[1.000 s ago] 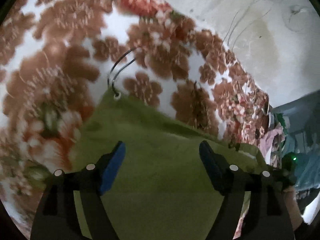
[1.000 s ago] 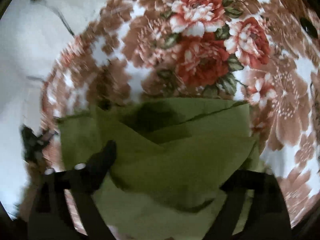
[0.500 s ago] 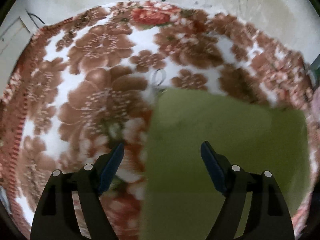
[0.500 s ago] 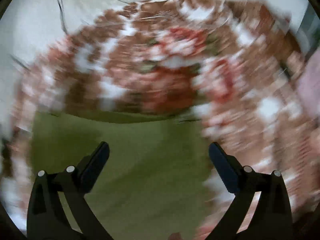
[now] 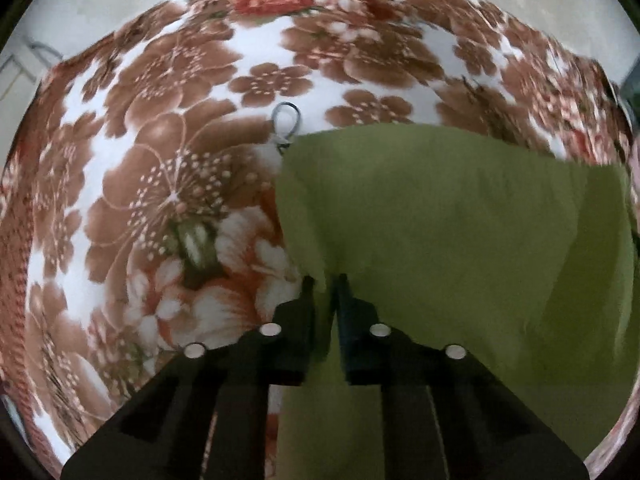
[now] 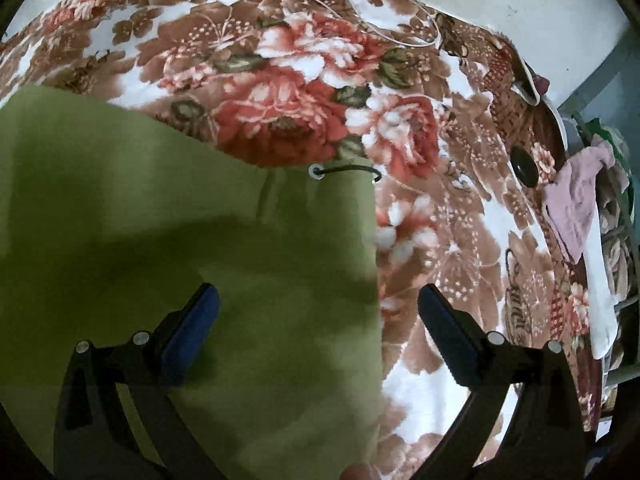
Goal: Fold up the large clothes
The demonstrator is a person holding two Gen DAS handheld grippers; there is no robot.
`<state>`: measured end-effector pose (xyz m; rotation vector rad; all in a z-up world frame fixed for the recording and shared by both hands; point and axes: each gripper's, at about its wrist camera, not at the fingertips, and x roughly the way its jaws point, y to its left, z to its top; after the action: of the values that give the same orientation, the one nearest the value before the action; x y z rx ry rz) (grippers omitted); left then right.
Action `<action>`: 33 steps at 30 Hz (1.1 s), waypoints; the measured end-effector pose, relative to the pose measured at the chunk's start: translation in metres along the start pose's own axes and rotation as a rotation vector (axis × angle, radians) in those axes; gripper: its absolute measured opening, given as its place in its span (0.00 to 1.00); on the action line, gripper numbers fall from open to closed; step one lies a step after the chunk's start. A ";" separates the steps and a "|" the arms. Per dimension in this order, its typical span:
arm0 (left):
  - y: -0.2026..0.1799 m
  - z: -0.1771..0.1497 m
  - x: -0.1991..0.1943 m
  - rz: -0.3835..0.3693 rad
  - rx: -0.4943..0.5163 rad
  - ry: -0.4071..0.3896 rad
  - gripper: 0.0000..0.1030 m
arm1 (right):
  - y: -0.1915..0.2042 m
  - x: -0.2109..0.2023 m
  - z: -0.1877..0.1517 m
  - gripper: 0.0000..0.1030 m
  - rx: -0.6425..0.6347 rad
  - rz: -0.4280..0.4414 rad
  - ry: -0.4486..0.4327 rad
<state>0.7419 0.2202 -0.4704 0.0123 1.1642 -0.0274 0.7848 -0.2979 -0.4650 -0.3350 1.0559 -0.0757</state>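
An olive-green garment [image 5: 460,220] lies flat on a floral blanket [image 5: 160,140], with a metal eyelet and dark cord [image 5: 286,126] at its far left corner. My left gripper [image 5: 325,284] is shut on the garment's left edge, pinching a fold of the cloth. In the right wrist view the same garment [image 6: 160,240] fills the lower left, with its eyelet and cord [image 6: 344,171] at the far right corner. My right gripper [image 6: 318,304] is open above the garment's right edge, empty.
The floral blanket [image 6: 300,92] covers the whole surface. A thin white cable [image 6: 392,12] loops at the far end. A dark round object [image 6: 525,168] lies near the right edge. Pink and white clothes [image 6: 576,208] hang on a rack at the far right.
My left gripper went from wide open to shut on the garment's left edge. My right gripper let go of the green cloth, opened, and now hovers over the right edge.
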 end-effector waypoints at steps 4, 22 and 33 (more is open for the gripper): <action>0.011 -0.002 0.004 0.029 0.002 0.021 0.07 | 0.002 0.010 -0.003 0.95 -0.012 0.001 0.001; -0.085 -0.018 -0.098 -0.019 -0.004 -0.257 0.85 | 0.061 -0.084 0.009 0.95 0.072 0.152 -0.210; -0.182 -0.041 -0.013 0.006 0.027 -0.188 0.90 | 0.177 -0.075 0.010 0.95 0.024 0.113 -0.211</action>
<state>0.6940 0.0399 -0.4741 0.0367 0.9759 -0.0381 0.7393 -0.1115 -0.4520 -0.2547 0.8627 0.0470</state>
